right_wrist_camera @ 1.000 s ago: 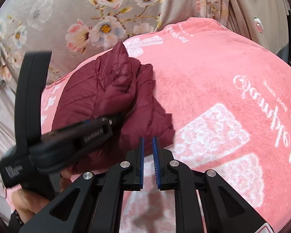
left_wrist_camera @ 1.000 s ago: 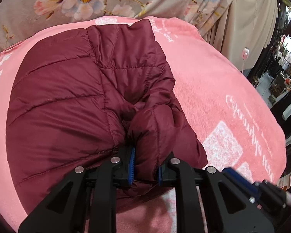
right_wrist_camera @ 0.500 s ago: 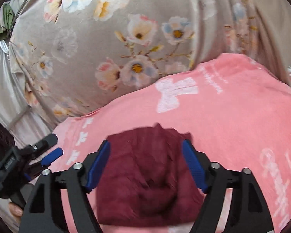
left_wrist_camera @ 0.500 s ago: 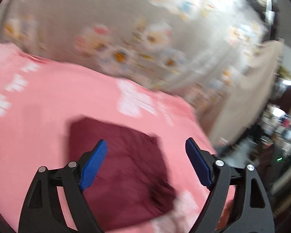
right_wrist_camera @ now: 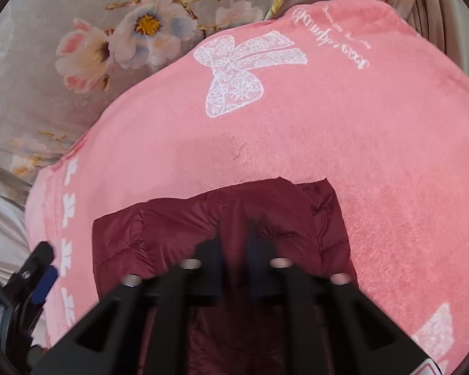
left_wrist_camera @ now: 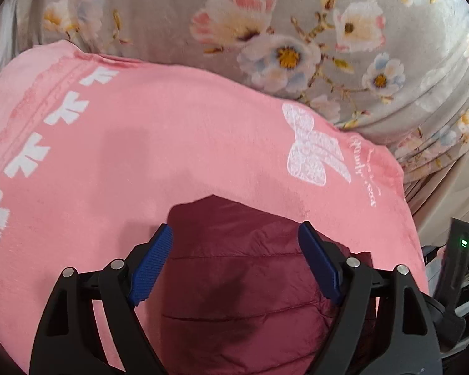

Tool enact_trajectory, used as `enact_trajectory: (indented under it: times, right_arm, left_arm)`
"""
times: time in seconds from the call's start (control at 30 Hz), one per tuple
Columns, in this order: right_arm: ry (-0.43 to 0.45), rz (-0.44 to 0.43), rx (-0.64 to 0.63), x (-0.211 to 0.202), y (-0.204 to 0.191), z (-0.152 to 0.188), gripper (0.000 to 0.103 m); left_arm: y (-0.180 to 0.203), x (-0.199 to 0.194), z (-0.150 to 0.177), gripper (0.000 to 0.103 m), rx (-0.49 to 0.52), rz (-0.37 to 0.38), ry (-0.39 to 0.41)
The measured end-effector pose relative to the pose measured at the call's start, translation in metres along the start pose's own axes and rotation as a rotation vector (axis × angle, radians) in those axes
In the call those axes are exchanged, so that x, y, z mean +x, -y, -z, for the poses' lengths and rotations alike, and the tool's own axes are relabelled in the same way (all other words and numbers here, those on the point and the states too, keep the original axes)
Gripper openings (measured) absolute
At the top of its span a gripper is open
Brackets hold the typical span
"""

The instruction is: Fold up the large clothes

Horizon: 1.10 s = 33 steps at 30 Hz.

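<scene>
The left gripper [left_wrist_camera: 234,265] is spread wide, holding nothing, above the maroon jacket [left_wrist_camera: 240,281]; the right gripper [right_wrist_camera: 234,243] is blurred, nearly closed, grasp uncertain. The jacket lies folded on the pink blanket [left_wrist_camera: 172,143]. Probably final tidying: next comes pressing it flat.

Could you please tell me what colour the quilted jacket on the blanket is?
Dark maroon; the quilted jacket shows best in the right wrist view.

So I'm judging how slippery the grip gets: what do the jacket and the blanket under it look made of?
Jacket: likely thin nylon or polyester shell over padding, going by its slight sheen, stitched quilt lines and puffy panels. Blanket: looks like soft fleece or plush, matte and fuzzy, with a nap that shows brush marks.
</scene>
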State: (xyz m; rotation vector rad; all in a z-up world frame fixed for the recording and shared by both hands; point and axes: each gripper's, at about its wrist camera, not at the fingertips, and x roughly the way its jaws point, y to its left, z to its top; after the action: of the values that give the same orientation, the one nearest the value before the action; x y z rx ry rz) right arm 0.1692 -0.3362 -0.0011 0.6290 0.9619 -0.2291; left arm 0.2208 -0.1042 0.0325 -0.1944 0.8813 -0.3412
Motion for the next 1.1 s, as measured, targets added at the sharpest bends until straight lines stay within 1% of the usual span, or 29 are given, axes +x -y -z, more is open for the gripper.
enact_trajectory:
  times: [0.03, 0.1, 0.23, 0.3, 0.43, 0.5, 0.53, 0.7, 0.87, 1.1]
  right_arm:
    - [0.028, 0.009, -0.010, -0.004, 0.005, 0.003, 0.005]
    - [0.117, 0.014, -0.039, -0.013, 0.018, 0.011, 0.004]
    - [0.190, 0.103, -0.054, -0.013, 0.041, 0.026, 0.004]
    - [0.207, 0.151, -0.068, -0.005, 0.051, 0.030, 0.004]
    - [0.200, 0.163, -0.076, 0.014, 0.066, 0.029, 0.006]
    - [0.197, 0.189, -0.088, 0.024, 0.068, 0.030, 0.006]
    - [0.193, 0.196, -0.093, 0.031, 0.069, 0.030, 0.006]
    - [0.186, 0.166, -0.072, 0.045, 0.075, 0.030, 0.006]
    - [0.202, 0.158, -0.071, 0.047, 0.076, 0.033, 0.007]
    - [0.219, 0.163, -0.071, 0.047, 0.075, 0.036, 0.007]
  left_arm:
    - [0.003, 0.006, 0.001, 0.079, 0.003, 0.002, -0.008]
    - [0.014, 0.021, 0.007, 0.079, 0.022, 0.005, -0.034]
    - [0.032, 0.057, 0.020, 0.079, 0.037, 0.006, -0.086]
    - [0.039, 0.072, 0.029, 0.079, 0.056, -0.014, -0.094]
    - [0.051, 0.083, 0.040, 0.083, 0.121, -0.064, -0.055]
    - [0.053, 0.088, 0.043, 0.089, 0.145, -0.073, -0.043]
    - [0.053, 0.090, 0.044, 0.090, 0.151, -0.075, -0.039]
    - [0.056, 0.103, 0.051, 0.097, 0.191, -0.105, -0.014]
    - [0.062, 0.108, 0.058, 0.098, 0.225, -0.148, 0.019]
    - [0.067, 0.114, 0.064, 0.098, 0.247, -0.190, 0.042]
